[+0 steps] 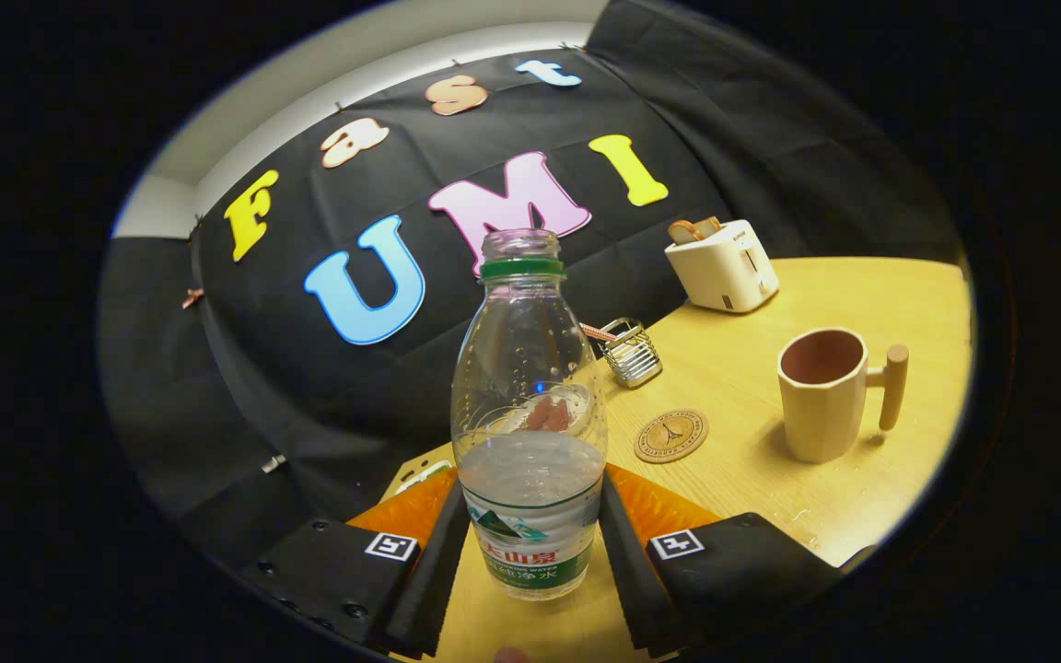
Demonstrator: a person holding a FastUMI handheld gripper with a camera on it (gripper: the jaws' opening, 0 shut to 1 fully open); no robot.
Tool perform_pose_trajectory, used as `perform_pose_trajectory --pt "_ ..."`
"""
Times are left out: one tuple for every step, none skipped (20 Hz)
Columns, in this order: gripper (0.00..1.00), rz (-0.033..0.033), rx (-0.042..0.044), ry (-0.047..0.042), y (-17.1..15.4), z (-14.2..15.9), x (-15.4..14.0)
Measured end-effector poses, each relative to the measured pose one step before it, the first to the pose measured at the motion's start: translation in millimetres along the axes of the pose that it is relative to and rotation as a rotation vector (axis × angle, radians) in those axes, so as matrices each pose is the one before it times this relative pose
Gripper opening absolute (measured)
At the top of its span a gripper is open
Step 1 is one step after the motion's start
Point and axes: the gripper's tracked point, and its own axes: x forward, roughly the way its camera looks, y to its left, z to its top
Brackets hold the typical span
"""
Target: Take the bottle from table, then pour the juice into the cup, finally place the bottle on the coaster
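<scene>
A clear plastic bottle [530,414] with a green neck ring, no cap and a green-and-white label stands between my fingers, about a third full of clear liquid. My gripper [535,481] is shut on its lower body, with the black pads [443,552] pressing on both sides. Whether its base rests on the wooden table [862,295] or hangs just above it I cannot tell. Beyond the right finger lies a round brown coaster [670,436]. Further right stands a beige cup [822,396] with a wooden handle, empty and upright.
A white toaster [722,264] with bread in it stands at the back of the table near the cloth wall. A small wire holder [632,352] sits behind the bottle, just beyond the coaster. The table's left edge runs close behind the left finger.
</scene>
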Motion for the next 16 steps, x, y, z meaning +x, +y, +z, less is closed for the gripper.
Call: perform_pose_trajectory --pt "0.76 -0.00817 0.0511 0.01052 -4.02 1.48 0.1" --pt "0.76 -0.00319 0.05353 0.01066 -3.06 1.6 1.6" --pt "0.76 0.00168 0.05045 0.00964 -2.49 1.28 0.91" --pt "0.76 0.00292 0.04662 0.00369 -2.19 2.51 1.05" --pt "0.76 -0.00141 0.04421 0.00353 -2.26 0.5 1.54" --pt "0.76 0.00349 0.04505 0.00263 -2.75 2.43 2.24" --pt "0.76 0.0035 0.04532 0.00123 -1.28 2.4 2.25" --pt "0.76 0.00015 0.04273 -0.0009 -2.32 3.16 2.37" --pt "0.76 -0.00314 0.03542 -0.01077 -2.99 4.37 0.84" --pt "0.76 -0.00487 0.03151 -0.0129 -4.0 5.67 1.65" --pt "0.76 -0.00357 0.03074 -0.00757 -1.91 2.91 1.67" --pt "0.76 -0.00616 0.03056 -0.00475 -2.87 2.29 1.85" --pt "0.76 -0.00072 0.03139 -0.00051 -1.75 0.69 0.54" --pt "0.76 0.00171 0.02823 -0.00034 -0.27 1.61 2.2" --pt "0.76 0.00066 0.02751 0.00556 -0.17 -0.93 0.76" --pt "0.76 0.00314 0.02879 0.0086 -0.77 -1.53 2.04"
